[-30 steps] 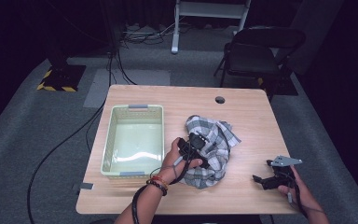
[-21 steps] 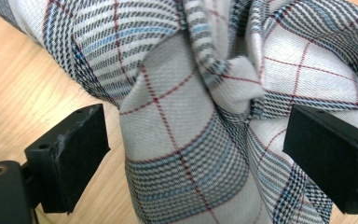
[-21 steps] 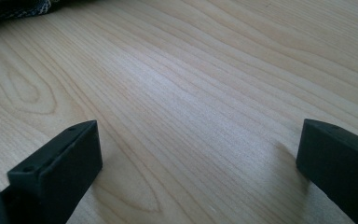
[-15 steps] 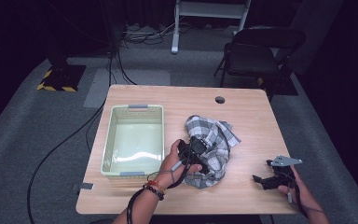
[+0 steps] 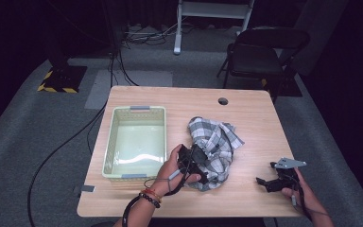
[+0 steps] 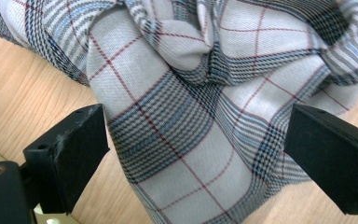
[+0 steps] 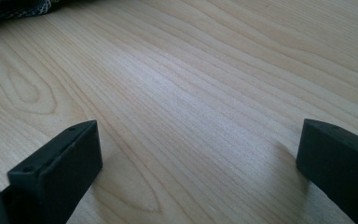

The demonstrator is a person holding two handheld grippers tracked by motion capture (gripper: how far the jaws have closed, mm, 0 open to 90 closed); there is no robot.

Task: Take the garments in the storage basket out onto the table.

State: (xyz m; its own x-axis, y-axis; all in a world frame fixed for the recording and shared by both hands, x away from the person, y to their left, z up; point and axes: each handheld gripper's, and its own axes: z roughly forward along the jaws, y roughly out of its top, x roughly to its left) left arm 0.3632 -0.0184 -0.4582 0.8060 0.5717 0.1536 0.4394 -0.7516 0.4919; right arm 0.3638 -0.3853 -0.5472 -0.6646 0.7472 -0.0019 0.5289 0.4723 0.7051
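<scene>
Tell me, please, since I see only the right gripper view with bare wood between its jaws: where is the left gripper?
Observer: The left gripper is at the plaid cloth, on the near left edge of the heap.
Operator: Has it closed on the fabric?
Observer: No. In the left gripper view its jaws stand wide open, with a fold of the cloth between them.
Operator: Is there anywhere to put the cloth?
Observer: A pale green basket sits on the table just left of the cloth, with nothing in it.
Operator: And where is my gripper relative to all that?
Observer: The right gripper rests near the table's front right corner, apart from the cloth, jaws open.
</scene>
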